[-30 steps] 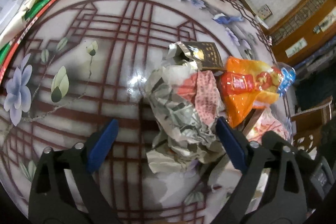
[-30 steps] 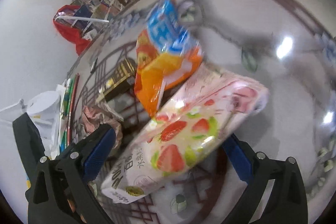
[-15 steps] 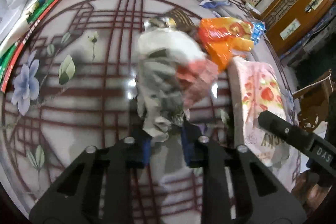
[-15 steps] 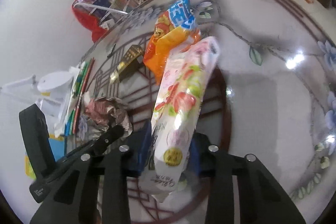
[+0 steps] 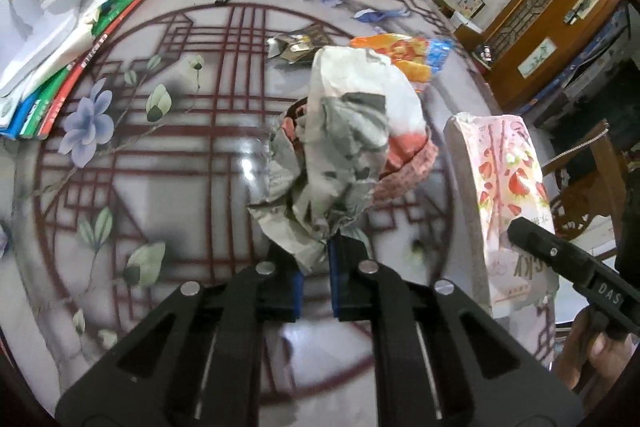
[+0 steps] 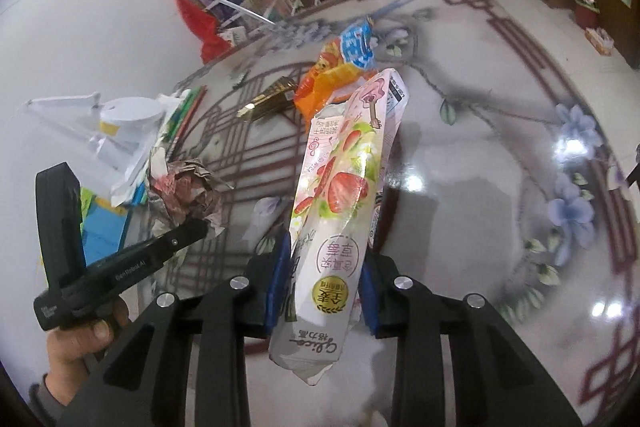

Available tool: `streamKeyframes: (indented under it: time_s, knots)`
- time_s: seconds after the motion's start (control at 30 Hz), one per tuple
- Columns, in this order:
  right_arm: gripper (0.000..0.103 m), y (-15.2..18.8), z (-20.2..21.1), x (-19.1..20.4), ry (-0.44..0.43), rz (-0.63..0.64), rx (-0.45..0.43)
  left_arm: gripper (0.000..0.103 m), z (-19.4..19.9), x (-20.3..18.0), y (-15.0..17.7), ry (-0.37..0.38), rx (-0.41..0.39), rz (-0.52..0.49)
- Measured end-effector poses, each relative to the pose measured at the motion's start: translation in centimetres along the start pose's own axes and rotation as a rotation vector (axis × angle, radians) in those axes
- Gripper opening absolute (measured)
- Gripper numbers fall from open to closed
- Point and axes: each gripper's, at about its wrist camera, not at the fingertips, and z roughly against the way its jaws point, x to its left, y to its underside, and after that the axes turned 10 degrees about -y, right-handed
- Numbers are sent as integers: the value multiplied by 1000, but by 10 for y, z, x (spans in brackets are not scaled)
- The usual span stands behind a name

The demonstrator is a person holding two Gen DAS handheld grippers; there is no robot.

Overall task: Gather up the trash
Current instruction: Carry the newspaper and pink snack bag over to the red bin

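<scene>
A big round table (image 5: 132,155), painted with red lattice and pale flowers, is lying under everything, with a stack of books (image 5: 60,83) and a white lamp (image 6: 120,119) sitting at its far edge. Above it, the left gripper (image 5: 316,283) is pinching a crumpled wad of paper (image 5: 344,155) by its lower edge with its jaws nearly together, while the right gripper (image 6: 320,287) is clamping the lower end of a long strawberry snack packet (image 6: 340,195) that is sticking up between its blue pads. Beyond them an orange and blue snack bag (image 6: 340,67) and a dark gold wrapper (image 6: 268,99) are lying on the table, apparently just touching, though the blur makes that hard to judge.
</scene>
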Motion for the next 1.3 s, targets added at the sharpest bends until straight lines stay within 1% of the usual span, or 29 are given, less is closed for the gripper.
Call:
streamKeyframes:
  time_s: [0.13,0.33,0.5,0.6,0.67,0.8,0.87,1.07,1.3]
  knots:
    - [30,10,29,10,7,55,-24,9,26,-12,13,11,-25,-31]
    - [30,29,70,22,79,155,-70,9,62,-33,36,15,-77,-73]
    - [30,44,94,20,138,191,-108,9,85,-60,54,-11,-136,-147]
    - [31,52,106,13,171,197,-121,9,95,-73,60,11,-149,-171]
    - [31,56,110,7,181,188,-125,9,102,-86,64,3,-175,-205]
    - [30,65,122,-6,203,180,-137,9,107,-105,71,-4,-205,-256]
    - [30,68,126,-9,210,176,-144,9,106,-110,73,6,-199,-264]
    - [31,78,139,-23,227,158,-169,9,99,-129,79,6,-189,-294]
    - [31,79,157,-40,237,119,-191,9,89,-153,81,37,-166,-321]
